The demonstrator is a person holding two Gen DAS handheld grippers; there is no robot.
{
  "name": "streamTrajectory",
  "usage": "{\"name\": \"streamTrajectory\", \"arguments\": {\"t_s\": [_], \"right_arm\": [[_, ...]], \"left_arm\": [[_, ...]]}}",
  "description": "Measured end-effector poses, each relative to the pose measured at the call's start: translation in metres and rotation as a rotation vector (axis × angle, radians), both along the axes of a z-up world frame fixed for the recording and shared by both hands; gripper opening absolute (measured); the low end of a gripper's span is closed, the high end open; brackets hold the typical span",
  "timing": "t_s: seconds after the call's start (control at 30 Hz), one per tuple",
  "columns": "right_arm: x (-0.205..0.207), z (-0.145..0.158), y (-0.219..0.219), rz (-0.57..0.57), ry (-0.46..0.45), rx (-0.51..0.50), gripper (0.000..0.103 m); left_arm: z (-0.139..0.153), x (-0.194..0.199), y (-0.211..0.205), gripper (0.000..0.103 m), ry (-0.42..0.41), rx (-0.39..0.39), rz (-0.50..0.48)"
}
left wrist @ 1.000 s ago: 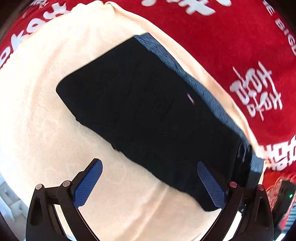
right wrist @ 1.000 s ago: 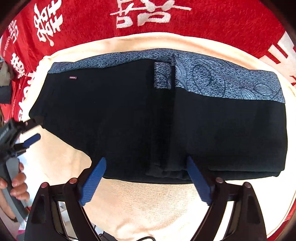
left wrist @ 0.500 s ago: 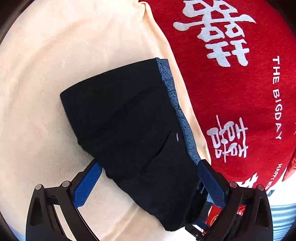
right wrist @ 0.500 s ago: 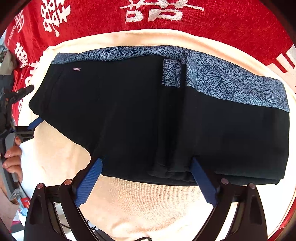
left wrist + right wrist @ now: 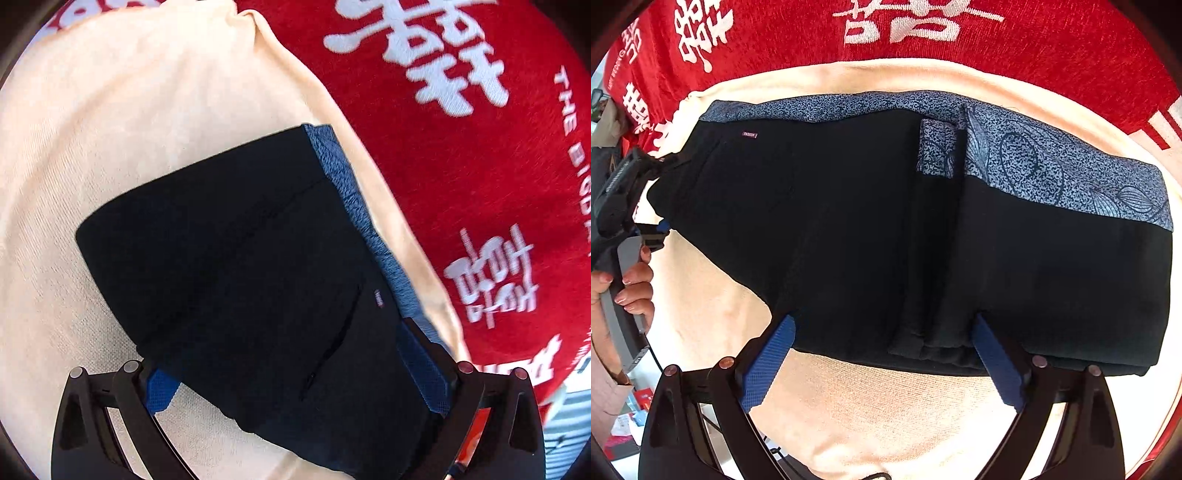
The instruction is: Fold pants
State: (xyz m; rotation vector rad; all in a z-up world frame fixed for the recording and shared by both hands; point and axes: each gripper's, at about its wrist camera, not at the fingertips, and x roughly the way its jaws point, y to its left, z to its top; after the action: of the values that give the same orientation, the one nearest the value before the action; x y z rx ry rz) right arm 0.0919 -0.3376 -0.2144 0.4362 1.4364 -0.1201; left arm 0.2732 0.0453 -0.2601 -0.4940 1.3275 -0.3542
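Black pants with a blue patterned waistband lie folded on a cream cloth. My right gripper points down at their near edge, open wide, and its blue pads straddle the bunched middle fold without pressing it. My left gripper is open wide around the pants at their narrow left end. The fabric lies between its pads and hides part of one. In the right wrist view that left gripper sits at the pants' left end, held by a hand.
A red blanket with white lettering lies under the cream cloth and shows along its far side. The cloth's edge runs just beyond the waistband. Clutter shows past the surface at lower left.
My left gripper has moved in and down onto the pants' left end, which now lies between its jaws. The right gripper stayed in place, its jaws a little wider.
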Motion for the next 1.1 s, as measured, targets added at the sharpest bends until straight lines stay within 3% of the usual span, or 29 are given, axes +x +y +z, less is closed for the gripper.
{"name": "streamTrajectory", "arguments": {"t_s": [0.07, 0.13, 0.2, 0.23, 0.27, 0.43, 0.5, 0.67, 0.83, 0.93, 1.1], "right_arm": [[0.003, 0.006, -0.002, -0.002, 0.001, 0.007, 0.095], [0.007, 0.018, -0.007, -0.010, -0.012, 0.022, 0.088], [0.013, 0.030, -0.013, -0.014, -0.027, 0.043, 0.064], [0.019, 0.037, -0.018, -0.019, -0.038, 0.080, 0.058], [0.025, 0.042, -0.020, -0.023, -0.043, 0.105, 0.053], [0.088, 0.070, -0.016, -0.001, -0.083, 0.273, 0.056], [0.123, 0.074, -0.003, 0.043, -0.076, 0.343, 0.076], [0.211, 0.081, 0.072, 0.257, -0.019, 0.416, 0.080], [0.260, 0.068, 0.151, 0.464, 0.095, 0.360, 0.082], [0.277, 0.049, 0.193, 0.570, 0.185, 0.268, 0.082], [0.286, 0.011, 0.217, 0.628, 0.299, 0.160, 0.082]], "left_arm": [[0.005, -0.002, -0.008, 0.087, -0.014, 0.100, 0.008], [0.010, -0.004, -0.017, 0.048, -0.050, 0.247, -0.028], [0.014, -0.006, -0.020, 0.042, -0.081, 0.288, -0.076], [0.020, -0.010, -0.026, 0.038, -0.121, 0.328, -0.113], [0.025, -0.014, -0.033, 0.038, -0.164, 0.378, -0.155], [0.043, -0.052, -0.069, 0.036, -0.414, 0.604, -0.351], [0.044, -0.063, -0.077, 0.036, -0.466, 0.654, -0.399], [0.041, -0.074, -0.089, 0.036, -0.524, 0.738, -0.464], [0.041, -0.081, -0.097, 0.036, -0.547, 0.770, -0.488], [0.041, -0.084, -0.096, 0.036, -0.545, 0.768, -0.487], [0.037, -0.080, -0.098, 0.036, -0.549, 0.772, -0.486]]}}
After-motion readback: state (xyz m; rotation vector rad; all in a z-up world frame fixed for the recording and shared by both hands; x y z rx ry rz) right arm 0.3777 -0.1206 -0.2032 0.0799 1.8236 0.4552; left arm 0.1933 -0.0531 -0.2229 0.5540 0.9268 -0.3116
